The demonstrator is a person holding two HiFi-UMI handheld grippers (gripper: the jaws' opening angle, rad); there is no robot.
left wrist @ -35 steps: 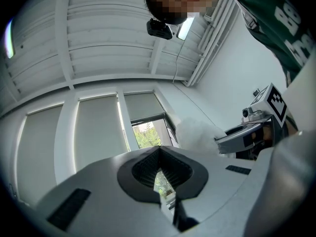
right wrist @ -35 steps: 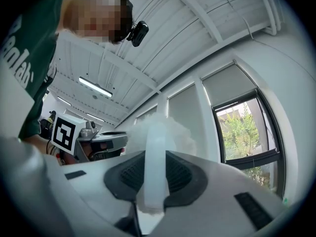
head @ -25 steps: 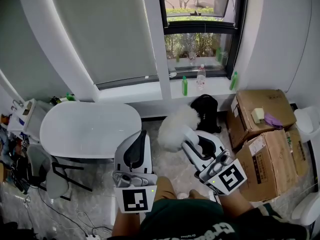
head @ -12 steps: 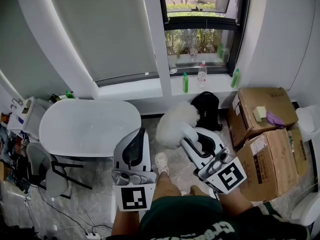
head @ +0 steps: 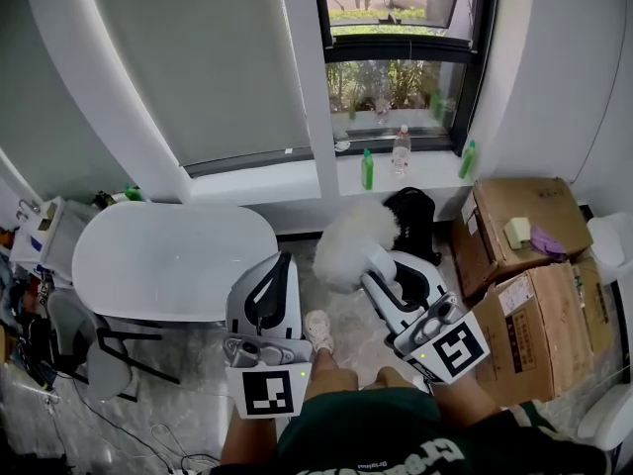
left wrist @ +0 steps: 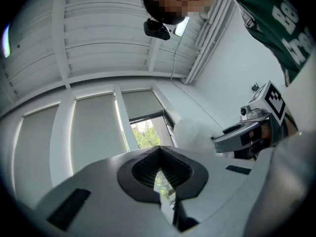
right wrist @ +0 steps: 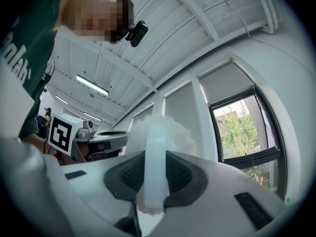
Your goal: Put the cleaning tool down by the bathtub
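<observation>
The cleaning tool is a fluffy white duster (head: 354,245) with a white handle (right wrist: 155,174). My right gripper (head: 376,262) is shut on that handle, and the fluffy head sticks out past its tips over the floor, right of the bathtub. The white oval bathtub (head: 168,260) stands at the left in the head view. My left gripper (head: 283,262) hovers by the tub's right end, shut with nothing in it. The left gripper view shows its jaws (left wrist: 160,154) meeting, with the duster (left wrist: 195,135) and the right gripper (left wrist: 242,132) off to the right.
Two cardboard boxes (head: 519,216) (head: 542,325) stand at the right. A black bag (head: 410,221) leans below the window sill, which carries bottles (head: 367,169). A black-framed chair (head: 109,349) and a white cabinet (head: 45,231) are left of the tub. The person's shoe (head: 318,330) is between the grippers.
The person has stepped forward; a shoe has come into view between the grippers. Both grippers have shifted a little with the step, the duster still held by the right one.
</observation>
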